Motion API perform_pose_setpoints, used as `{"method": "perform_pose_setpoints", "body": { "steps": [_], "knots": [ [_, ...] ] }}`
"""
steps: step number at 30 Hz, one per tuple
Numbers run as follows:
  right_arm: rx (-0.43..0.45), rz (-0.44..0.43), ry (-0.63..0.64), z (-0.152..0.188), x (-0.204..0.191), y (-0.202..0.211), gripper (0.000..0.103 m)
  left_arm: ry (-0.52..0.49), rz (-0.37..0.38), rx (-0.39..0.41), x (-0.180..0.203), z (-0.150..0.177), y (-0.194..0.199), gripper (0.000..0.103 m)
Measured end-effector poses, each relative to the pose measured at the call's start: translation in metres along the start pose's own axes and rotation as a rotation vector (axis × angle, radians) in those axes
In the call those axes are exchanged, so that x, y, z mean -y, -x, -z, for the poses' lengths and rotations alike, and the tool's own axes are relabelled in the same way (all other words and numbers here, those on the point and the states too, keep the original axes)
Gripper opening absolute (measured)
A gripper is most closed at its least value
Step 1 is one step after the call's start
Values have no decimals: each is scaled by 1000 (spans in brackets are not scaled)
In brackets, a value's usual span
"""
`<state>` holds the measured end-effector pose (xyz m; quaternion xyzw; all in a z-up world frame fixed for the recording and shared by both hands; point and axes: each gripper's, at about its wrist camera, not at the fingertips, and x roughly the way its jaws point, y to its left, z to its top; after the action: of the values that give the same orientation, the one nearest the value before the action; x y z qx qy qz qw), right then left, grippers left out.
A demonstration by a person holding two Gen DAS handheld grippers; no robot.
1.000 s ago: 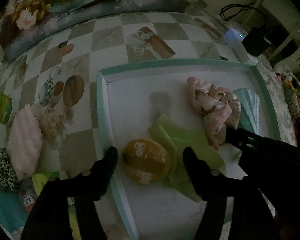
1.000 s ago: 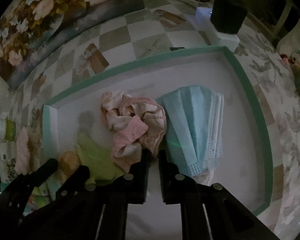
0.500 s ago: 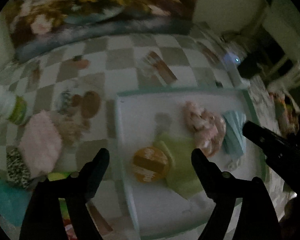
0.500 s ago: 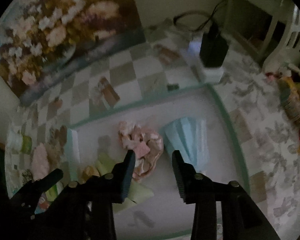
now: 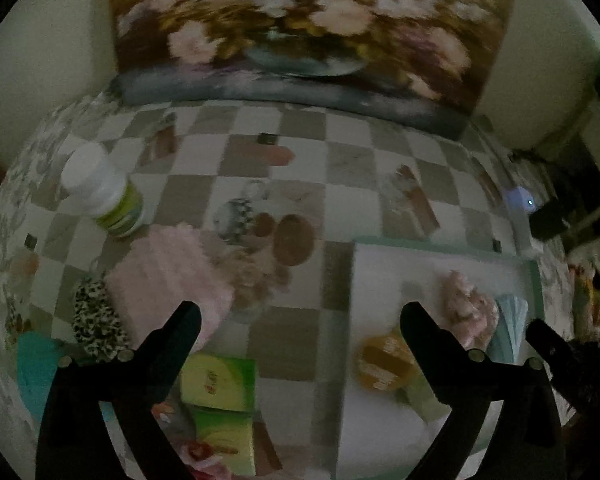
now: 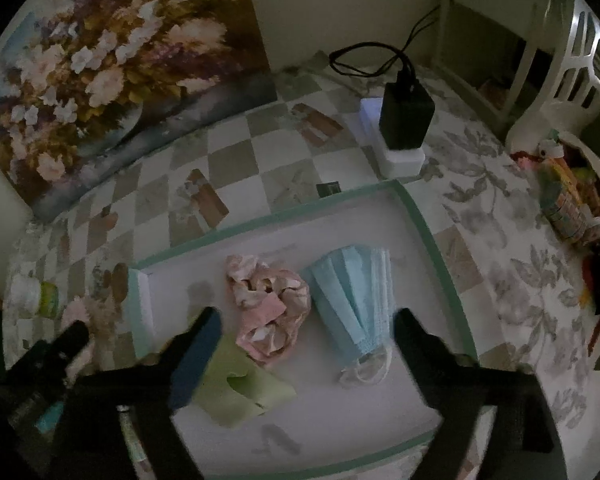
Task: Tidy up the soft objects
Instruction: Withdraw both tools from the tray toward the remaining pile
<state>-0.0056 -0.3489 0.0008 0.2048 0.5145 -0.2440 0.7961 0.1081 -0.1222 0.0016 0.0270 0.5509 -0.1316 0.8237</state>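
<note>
A: We've let go on both sides. Our right gripper (image 6: 304, 320), pinched a second ago at the crumpled pink floral cloth (image 6: 270, 312), is opening wide and empty above it; the cloth lies in the shallow white tray with the green rim (image 6: 420, 220), just beside the pleated blue face mask (image 6: 356, 300).

B: And our left gripper (image 5: 300, 316), opening too, grips nothing. Earlier it straddled the round orange pad (image 5: 384, 362) in the tray; now it faces the fluffy pink cloth (image 5: 168, 276) on the checked tablecloth (image 5: 340, 160). That one likely comes next.
</note>
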Motion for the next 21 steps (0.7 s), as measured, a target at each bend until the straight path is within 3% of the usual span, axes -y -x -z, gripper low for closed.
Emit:
{"method": "perform_pose_setpoints", "body": {
  "steps": [7, 21],
  "knots": [
    [17, -25, 41, 0, -14, 4, 103, 86, -12, 63, -41, -9, 15, 100],
    [29, 14, 92, 3, -32, 6, 103, 273, -45, 192, -133, -13, 59, 100]
  ]
}}
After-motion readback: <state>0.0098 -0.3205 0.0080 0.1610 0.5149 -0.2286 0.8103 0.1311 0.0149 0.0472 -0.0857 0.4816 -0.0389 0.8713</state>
